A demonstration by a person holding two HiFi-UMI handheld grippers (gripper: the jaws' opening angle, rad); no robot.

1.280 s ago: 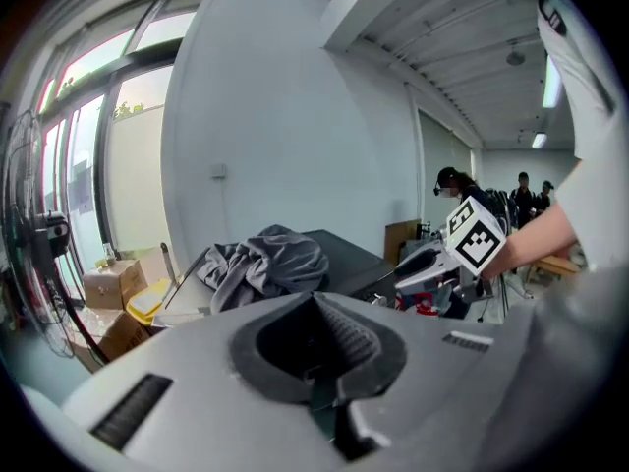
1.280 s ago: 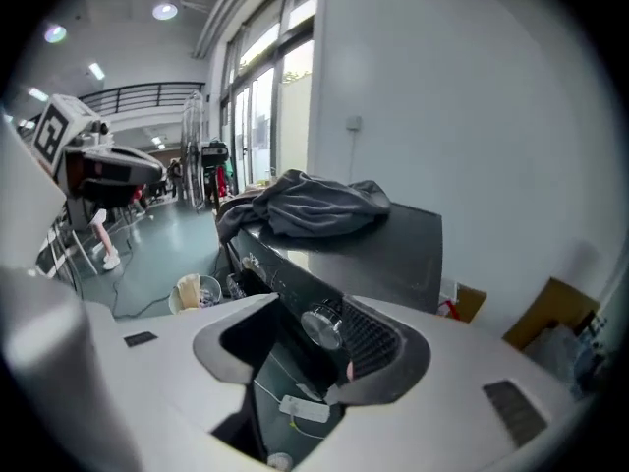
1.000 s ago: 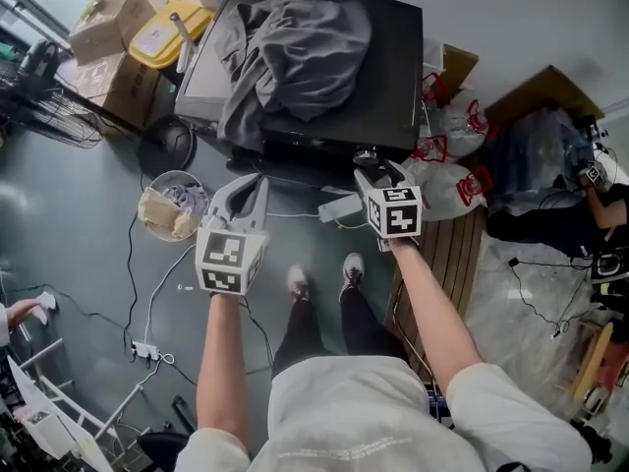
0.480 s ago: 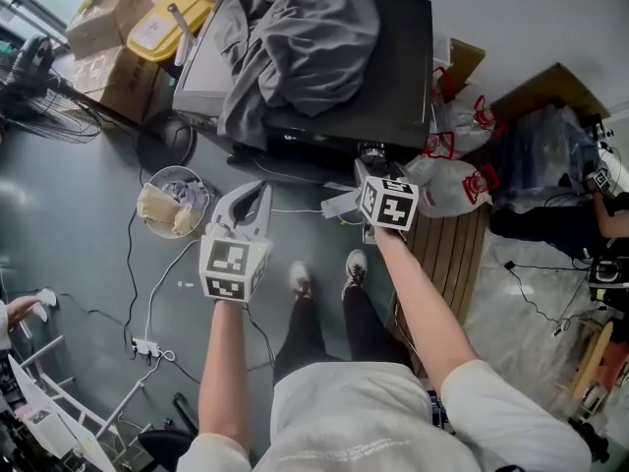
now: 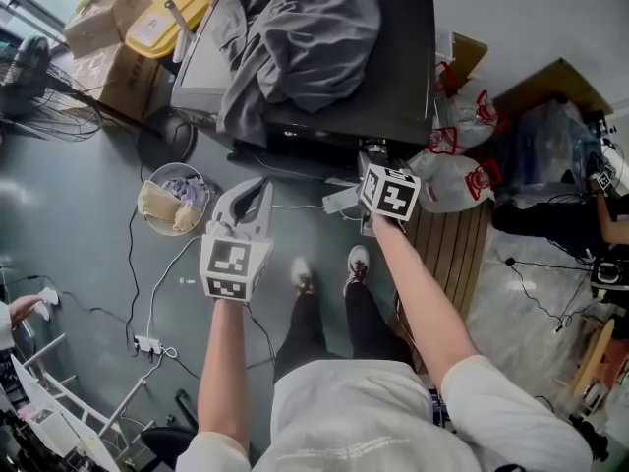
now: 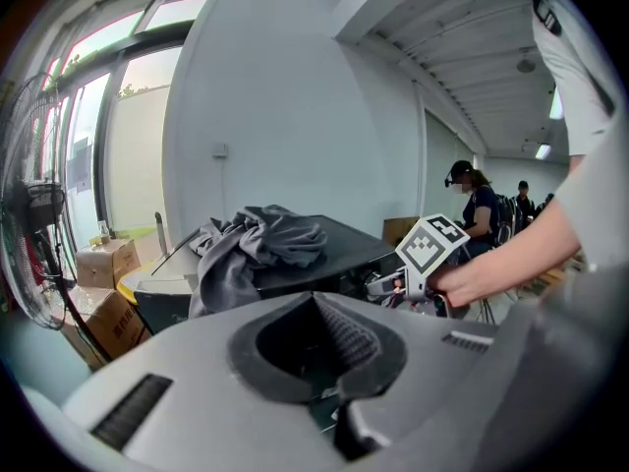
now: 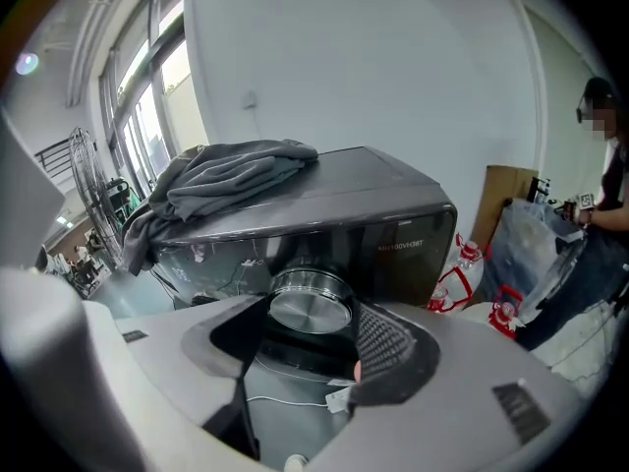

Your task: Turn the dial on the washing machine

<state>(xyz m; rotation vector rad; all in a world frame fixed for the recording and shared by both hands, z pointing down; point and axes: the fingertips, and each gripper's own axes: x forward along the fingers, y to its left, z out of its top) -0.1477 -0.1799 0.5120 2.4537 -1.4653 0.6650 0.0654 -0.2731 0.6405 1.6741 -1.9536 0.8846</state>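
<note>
The dark washing machine (image 5: pixel 393 77) has a heap of grey clothes (image 5: pixel 295 47) on its lid. Its silver dial (image 7: pixel 310 313) sits on the front panel, low at the right. My right gripper (image 5: pixel 371 155) is at the dial, and in the right gripper view the open jaws (image 7: pixel 313 308) stand on either side of it with a small gap to each pad. My left gripper (image 5: pixel 260 187) hangs in the air in front of the machine, left of the dial, shut and empty. The left gripper view shows its tips (image 6: pixel 314 303) meeting, with the machine (image 6: pixel 344 249) beyond.
A round basket of laundry (image 5: pixel 175 205) stands on the floor at the left, near a fan (image 5: pixel 44 87) and cardboard boxes (image 5: pixel 108 28). Plastic bags (image 5: pixel 457 180) and a wooden pallet (image 5: pixel 447 249) lie right of the machine. Cables (image 5: pixel 147 293) run across the floor.
My right gripper has moved forward to the machine's front, bringing its jaws around the dial. The left gripper has hardly moved.
</note>
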